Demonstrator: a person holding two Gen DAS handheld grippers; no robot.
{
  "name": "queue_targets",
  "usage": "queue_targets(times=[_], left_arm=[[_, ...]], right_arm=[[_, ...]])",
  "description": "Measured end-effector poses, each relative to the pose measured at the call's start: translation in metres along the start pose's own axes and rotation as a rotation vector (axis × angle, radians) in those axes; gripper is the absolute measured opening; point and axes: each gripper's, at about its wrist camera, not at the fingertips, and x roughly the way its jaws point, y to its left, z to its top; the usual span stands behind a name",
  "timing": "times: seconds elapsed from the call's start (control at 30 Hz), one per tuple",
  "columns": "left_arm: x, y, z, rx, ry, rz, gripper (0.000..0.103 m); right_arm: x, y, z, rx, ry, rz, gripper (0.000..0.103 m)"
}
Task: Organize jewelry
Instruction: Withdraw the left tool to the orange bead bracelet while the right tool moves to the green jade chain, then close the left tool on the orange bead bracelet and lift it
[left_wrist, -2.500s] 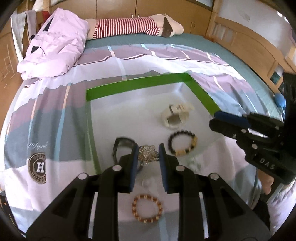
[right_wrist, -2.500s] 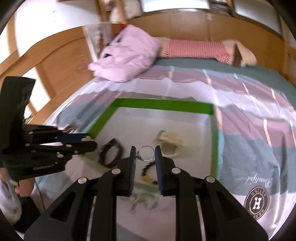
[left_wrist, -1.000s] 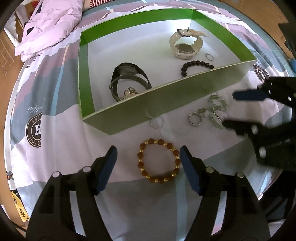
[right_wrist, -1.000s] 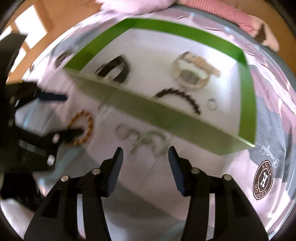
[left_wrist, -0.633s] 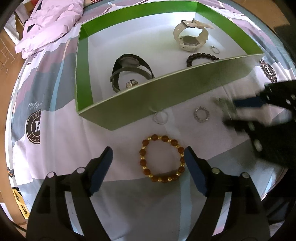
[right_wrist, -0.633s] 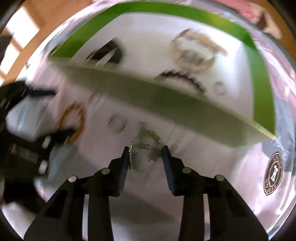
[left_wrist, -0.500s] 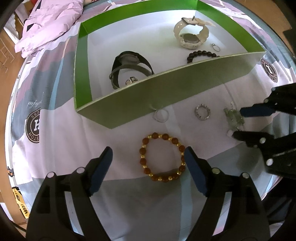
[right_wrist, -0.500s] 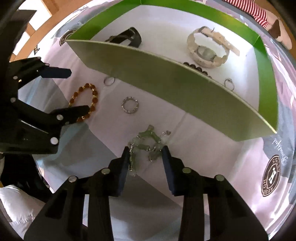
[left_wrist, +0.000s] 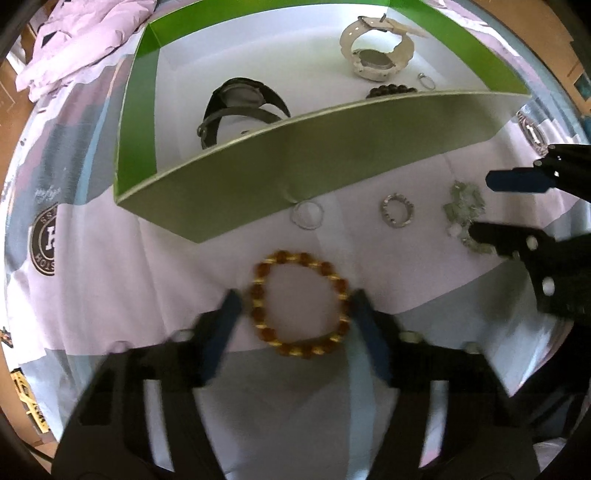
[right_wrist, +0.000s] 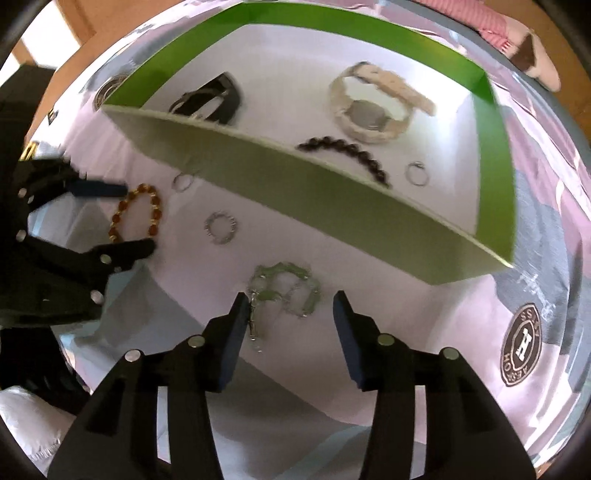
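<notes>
A green-walled box (left_wrist: 136, 122) sits on the bedspread (left_wrist: 92, 295), holding a black watch (left_wrist: 240, 103), a cream watch (left_wrist: 376, 55) and a dark bead bracelet (right_wrist: 343, 151). The left gripper (left_wrist: 295, 314) is spread wide, its jaws flanking the amber bead bracelet (left_wrist: 301, 304) lying flat before the box. The right gripper (right_wrist: 290, 314) gapes around the pale green chain bracelet (right_wrist: 284, 284), crumpled, its clasp end trailing toward the camera.

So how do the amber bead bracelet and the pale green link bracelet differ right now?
The amber bracelet is round beads lying in an open circle; the green bracelet is flat links bunched in a heap. The amber bracelet sits between the open left gripper; the green one before the open right gripper. Both lie on the bedsheet, outside the box.
</notes>
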Motion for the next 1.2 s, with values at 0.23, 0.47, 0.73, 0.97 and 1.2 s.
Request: queue_targets(times=[0.23,0.47,0.73,0.97,1.2], left_arm=[[-0.004,-0.001,0.002,0.012,-0.014,-0.014,0.035],[-0.005,-0.013,0.001,0.083,-0.014,-0.05,0.044],[-0.012,0.009,0.008,0.007,-0.037,-0.029,0.064],[0.005,0.016,0.008,-0.02,0.003,-0.011,0.044],[0.005,0.002,0.006,0.016,-0.016,0.021,0.036]], right_arm=[[-0.01,-0.032,-0.007,0.16,-0.024,-0.019,0.048],[-0.014,-0.051,-0.01,0.249,-0.028,0.005,0.048],[-0.014,-0.014,-0.014,0.071,-0.032,0.046,0.048],[-0.002,-0.017,-0.02,0.032,0.024,-0.01,0.048],[-0.002,-0.018,-0.021,0.021,0.024,-0.027,0.048]])
